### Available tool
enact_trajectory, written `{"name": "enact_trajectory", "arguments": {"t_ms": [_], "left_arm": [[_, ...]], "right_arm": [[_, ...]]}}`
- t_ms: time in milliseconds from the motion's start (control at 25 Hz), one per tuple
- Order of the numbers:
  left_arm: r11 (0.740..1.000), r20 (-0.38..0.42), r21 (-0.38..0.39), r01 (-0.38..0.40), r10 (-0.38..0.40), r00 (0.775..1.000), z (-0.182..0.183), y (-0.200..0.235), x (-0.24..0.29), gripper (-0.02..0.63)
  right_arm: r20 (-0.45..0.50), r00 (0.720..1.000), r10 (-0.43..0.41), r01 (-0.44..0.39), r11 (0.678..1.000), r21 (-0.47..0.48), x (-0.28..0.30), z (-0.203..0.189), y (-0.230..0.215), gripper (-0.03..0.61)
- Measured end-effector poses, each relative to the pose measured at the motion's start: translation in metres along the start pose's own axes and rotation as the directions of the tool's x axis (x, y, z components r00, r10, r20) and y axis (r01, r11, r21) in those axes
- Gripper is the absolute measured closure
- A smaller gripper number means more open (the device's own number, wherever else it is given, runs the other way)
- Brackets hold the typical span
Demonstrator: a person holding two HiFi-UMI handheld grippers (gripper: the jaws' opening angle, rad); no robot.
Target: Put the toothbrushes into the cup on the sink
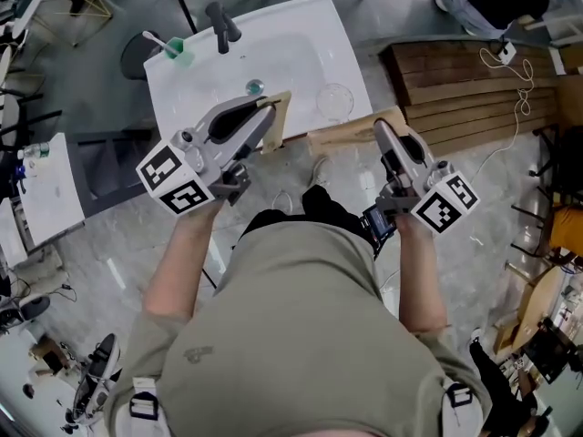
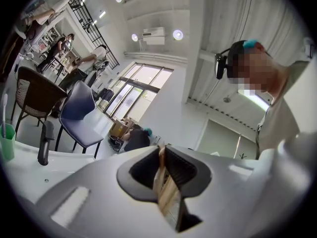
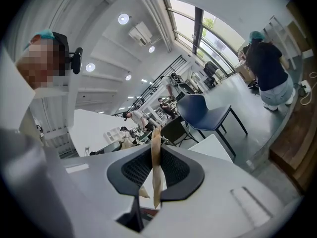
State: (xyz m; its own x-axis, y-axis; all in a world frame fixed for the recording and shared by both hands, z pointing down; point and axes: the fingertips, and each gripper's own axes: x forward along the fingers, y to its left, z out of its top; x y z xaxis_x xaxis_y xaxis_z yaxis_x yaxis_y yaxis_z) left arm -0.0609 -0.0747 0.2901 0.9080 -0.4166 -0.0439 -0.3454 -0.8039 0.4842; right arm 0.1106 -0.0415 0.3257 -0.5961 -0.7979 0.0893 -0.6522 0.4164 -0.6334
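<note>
Two brown card strips, one per gripper: left gripper (image 1: 266, 115) jaws clamp left strip (image 1: 279, 122); right gripper (image 1: 383, 127) jaws clamp right strip (image 1: 339, 136); poss. toothbrush packs, we judge, pinched edge-on for carriage; green cup (image 1: 178, 53) w/ toothbrush (image 1: 155, 39) sits at sink (image 1: 301, 35) back-left corner.

Off to the right a wooden pallet (image 1: 474, 89) is lying on the grey floor, with a white cable (image 1: 521, 85) trailing across it. A blue chair (image 2: 79, 115) is standing beside a brown wicker chair (image 2: 34, 95). A person in a dark top (image 3: 267, 71) is bending over. A cardboard piece (image 1: 278, 121) and a cardboard strip (image 1: 346, 133) are being pinched edge-on.
</note>
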Motion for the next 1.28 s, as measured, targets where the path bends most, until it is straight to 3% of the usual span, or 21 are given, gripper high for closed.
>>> {"name": "enact_trajectory", "arguments": {"t_ms": [760,1280], "left_arm": [[0.996,0.028,0.0,-0.084,0.084,0.996,-0.001,0.016,0.055,0.571],[0.999,0.018,-0.014,-0.037,0.037,0.999,-0.005,0.027,0.101,0.571]], "right_arm": [[-0.062,0.996,0.056,-0.057,0.998,-0.005,0.014,0.032,-0.061,0.525],[-0.058,0.998,0.03,-0.029,1.0,0.008,0.006,0.05,-0.09,0.525]]}}
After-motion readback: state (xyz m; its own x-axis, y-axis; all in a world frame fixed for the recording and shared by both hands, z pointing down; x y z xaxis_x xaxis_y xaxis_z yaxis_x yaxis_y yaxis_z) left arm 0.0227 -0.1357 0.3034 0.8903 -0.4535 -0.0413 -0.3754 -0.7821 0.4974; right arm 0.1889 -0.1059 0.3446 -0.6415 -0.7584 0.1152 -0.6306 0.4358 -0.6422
